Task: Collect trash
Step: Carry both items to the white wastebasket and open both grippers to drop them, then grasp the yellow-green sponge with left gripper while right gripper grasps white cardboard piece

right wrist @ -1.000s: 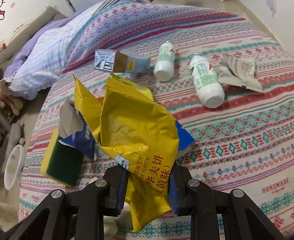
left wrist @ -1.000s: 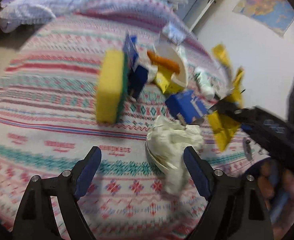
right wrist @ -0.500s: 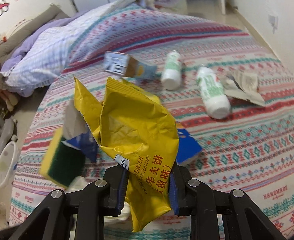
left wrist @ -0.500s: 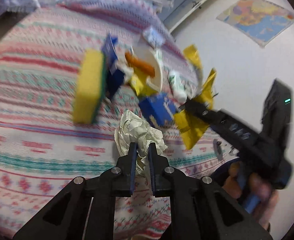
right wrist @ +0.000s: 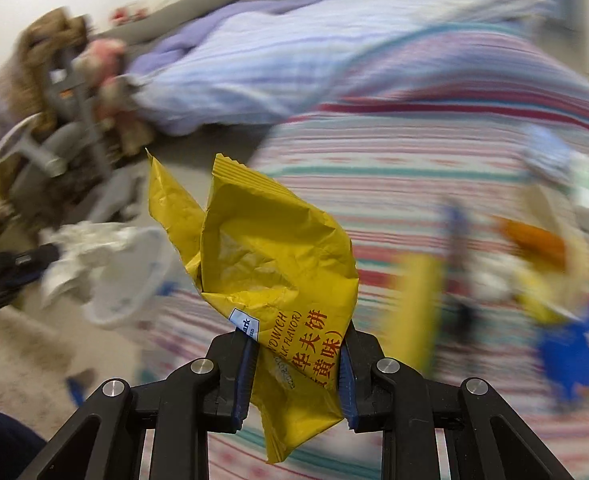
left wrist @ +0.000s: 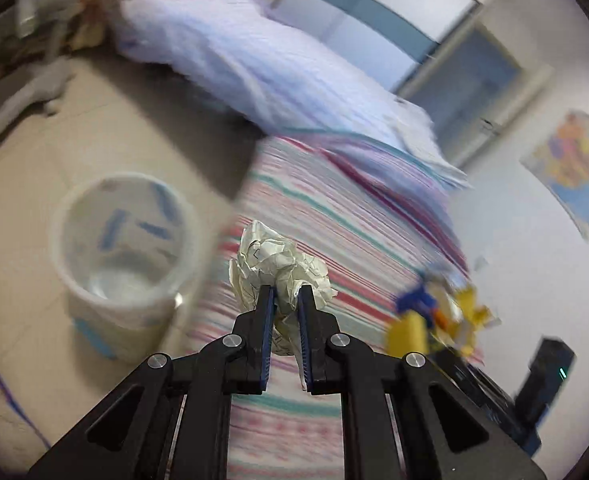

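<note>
Crumpled cream paper wad (left wrist: 282, 268) pinched between the narrow jaws of the left gripper (left wrist: 284, 300), held aloft just beside the white lined bin (left wrist: 126, 248), over the bed edge. Yellow biscuit wrapper (right wrist: 274, 264) clamped in the right gripper (right wrist: 296, 344), farther from that bin. Bin apparently nearly empty; neither piece dropped in yet. Left to collect, well apart from the bin on the striped bedspread (right wrist: 394, 168): blurred yellow sponge (right wrist: 414, 304), blue carton (right wrist: 574, 352), other litter.

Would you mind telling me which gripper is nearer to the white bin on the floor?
Left. The left gripper, shut on the crumpled paper, hangs just beside the white bin; the right gripper holds its yellow wrapper farther back.
</note>
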Demonstrator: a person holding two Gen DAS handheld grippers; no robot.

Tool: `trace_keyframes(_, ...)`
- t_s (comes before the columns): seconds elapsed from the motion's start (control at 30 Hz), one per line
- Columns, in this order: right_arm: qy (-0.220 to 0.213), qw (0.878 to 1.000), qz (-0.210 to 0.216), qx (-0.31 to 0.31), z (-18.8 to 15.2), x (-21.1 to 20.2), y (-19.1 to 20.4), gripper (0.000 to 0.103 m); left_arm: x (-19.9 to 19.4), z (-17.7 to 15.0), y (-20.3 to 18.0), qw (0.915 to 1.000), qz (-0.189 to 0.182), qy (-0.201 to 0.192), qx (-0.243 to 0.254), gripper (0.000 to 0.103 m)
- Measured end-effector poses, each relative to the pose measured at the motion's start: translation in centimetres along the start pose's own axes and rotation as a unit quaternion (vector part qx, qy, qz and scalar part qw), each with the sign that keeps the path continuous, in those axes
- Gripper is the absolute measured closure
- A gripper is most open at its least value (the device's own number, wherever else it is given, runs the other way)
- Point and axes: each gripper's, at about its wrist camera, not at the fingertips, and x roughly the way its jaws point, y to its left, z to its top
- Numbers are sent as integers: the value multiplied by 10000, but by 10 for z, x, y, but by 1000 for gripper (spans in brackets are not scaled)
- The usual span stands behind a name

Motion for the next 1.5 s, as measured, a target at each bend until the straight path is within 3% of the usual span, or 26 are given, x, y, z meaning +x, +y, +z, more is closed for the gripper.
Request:
trace_keyframes(0.13, 209, 9980, 489, -335, 21, 50, 52, 72, 22, 37, 69, 9965, 502, 217, -634, 90)
trace_keyframes(0.23, 474, 9942, 865, -430, 31, 94, 89, 72, 37, 44, 105, 9895, 740, 454, -1159, 90)
trace_keyframes(0.47, 938, 9877, 1174, -430, 42, 179, 148, 69, 61, 56, 127, 9805, 917, 372, -1700, 86)
trace_keyframes(0.5, 965, 9874, 1178, -423, 43, 184, 150, 69, 64, 58, 130, 9776, 1001, 330, -1821, 78)
trace_keyframes(0.6, 1058, 9866, 1189, -368, 47, 206, 153, 67, 64, 62, 138, 9715, 1094, 250, -2088, 39)
trace_keyframes(0.73, 1057, 9864, 1239, -214, 50, 220, 153, 66, 54, 60, 146, 9702, 1077, 126, -2165, 35)
trace_keyframes(0.8, 1055, 9859, 1275, -251, 53, 229, 160, 47, 49, 58, 153, 9668, 1035, 77, -2335, 34)
trace_keyframes(0.87, 1098, 9851, 1283, -310, 53, 234, 167, 35, 45, 56, 161, 9617, 1014, -18, -2547, 30)
trace_keyframes(0.97, 1105, 9847, 1299, -346, 50, 230, 165, 30, 39, 54, 170, 9547, 1052, -162, -2779, 20)
trace_keyframes(1.13, 1095, 9857, 1225, -371, 46, 219, 146, 28, 36, 53, 165, 9559, 914, -216, -2784, 14)
trace_keyframes(1.3, 1013, 9851, 1360, -270, 49, 187, 118, 27, 37, 55, 143, 9641, 919, -134, -2490, 14)
trace_keyframes(1.4, 922, 9859, 1359, -309, 50, 161, 98, 25, 40, 56, 114, 9736, 994, -95, -2054, 14)
trace_keyframes(1.5, 795, 9884, 1231, -410, 52, 126, 73, 25, 44, 57, 75, 9853, 819, -70, -1496, 14)
